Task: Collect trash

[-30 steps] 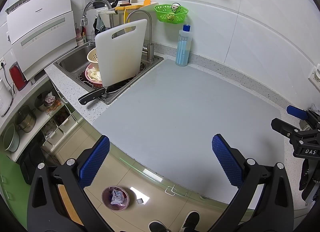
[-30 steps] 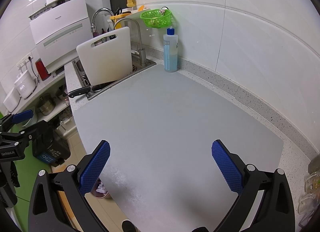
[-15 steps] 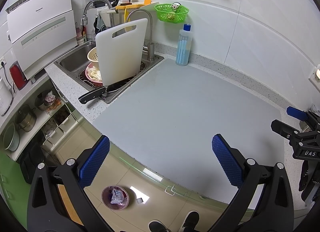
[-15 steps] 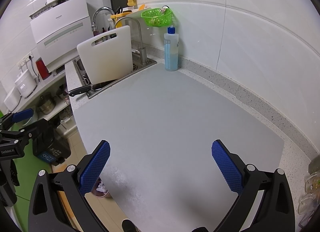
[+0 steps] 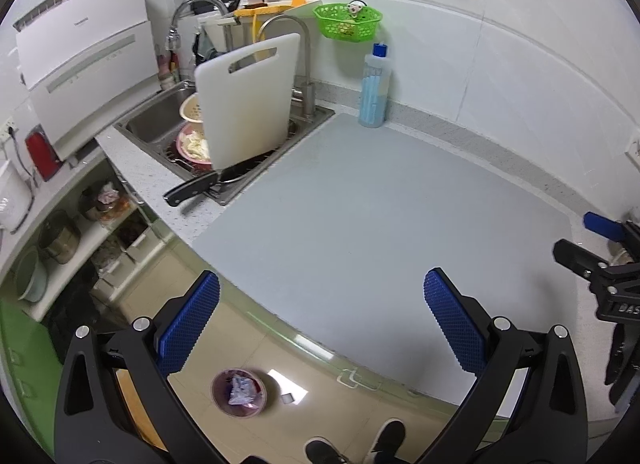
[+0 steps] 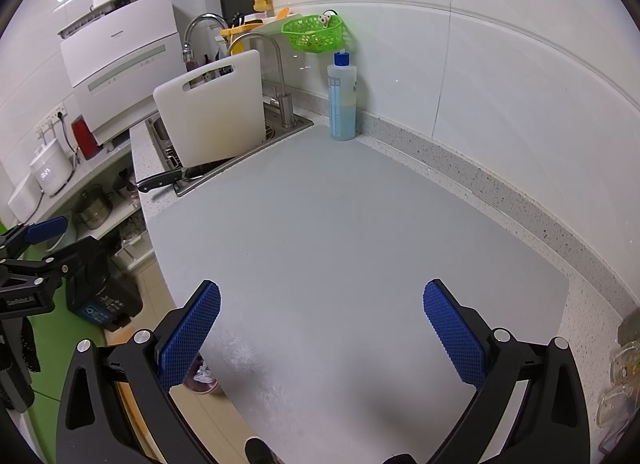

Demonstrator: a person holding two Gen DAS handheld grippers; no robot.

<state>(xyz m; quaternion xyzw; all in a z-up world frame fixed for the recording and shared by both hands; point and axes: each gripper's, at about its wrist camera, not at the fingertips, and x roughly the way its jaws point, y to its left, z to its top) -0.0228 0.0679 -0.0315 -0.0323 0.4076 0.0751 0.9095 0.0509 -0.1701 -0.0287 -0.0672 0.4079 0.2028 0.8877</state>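
Both grippers hang with fingers wide apart, holding nothing: the left gripper (image 5: pixel 320 328) at 6 o'clock, the right gripper (image 6: pixel 322 330) over the gray mat (image 6: pixel 340 232). Down on the floor at 7 o'clock sits a small bin (image 5: pixel 239 393) with crumpled trash (image 5: pixel 240 387) inside. It looks light and soft; pinch a bunched fold. At 11 o'clock stands the white cutting board (image 5: pixel 246 98).

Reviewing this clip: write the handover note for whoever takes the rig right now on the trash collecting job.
Left gripper: open, empty, over the counter's front edge.
Right gripper: open, empty, above the grey mat.
Small bin on the floor below the counter holds crumpled wrappers.
No loose trash shows on the mat; collecting looks done there.
Left: check the sink area, where the cutting board hides part.
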